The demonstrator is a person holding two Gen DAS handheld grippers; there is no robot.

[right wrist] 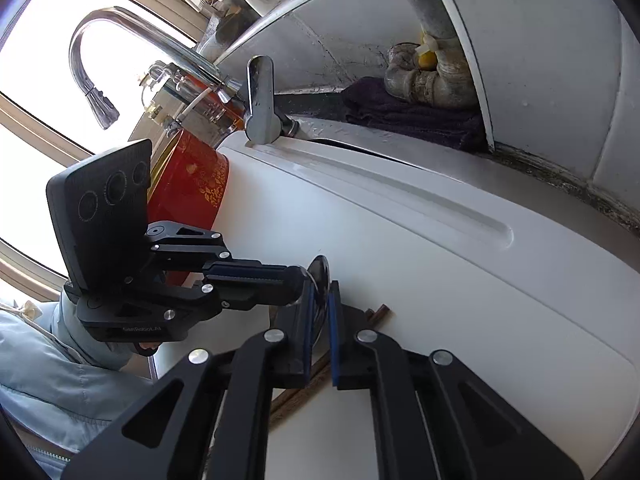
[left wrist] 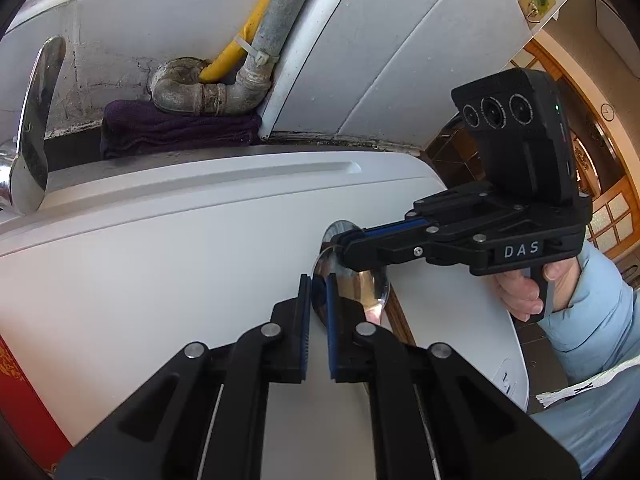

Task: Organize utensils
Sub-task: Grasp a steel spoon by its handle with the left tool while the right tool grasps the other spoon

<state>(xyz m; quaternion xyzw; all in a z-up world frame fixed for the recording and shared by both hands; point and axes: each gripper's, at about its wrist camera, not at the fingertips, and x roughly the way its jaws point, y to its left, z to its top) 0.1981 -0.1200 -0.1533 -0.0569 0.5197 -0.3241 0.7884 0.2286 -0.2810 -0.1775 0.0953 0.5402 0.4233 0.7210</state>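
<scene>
A shiny metal spoon point(left wrist: 360, 284) is held by its bowl just above a white board point(left wrist: 160, 260). My left gripper point(left wrist: 319, 280) is shut on the bowl's left edge. From the right, my right gripper point(left wrist: 340, 242) is shut on the bowl's upper part. In the right wrist view the spoon point(right wrist: 320, 270) stands edge-on between the right gripper point(right wrist: 320, 290) fingers, and the left gripper point(right wrist: 302, 280) meets it from the left. I cannot tell whether this is one spoon or two nested ones. Brown chopsticks point(left wrist: 400, 316) lie under the spoon, also seen as chopsticks point(right wrist: 380, 312).
A chrome tap lever point(left wrist: 34, 120) and a curved spout point(right wrist: 100, 40) stand at the board's far left end, beside a red patterned container point(right wrist: 192, 184). A purple cloth point(left wrist: 176, 128) and grey pipes point(left wrist: 208, 92) sit against the back wall. A hand point(left wrist: 520, 292) in a light-blue sleeve holds the right gripper.
</scene>
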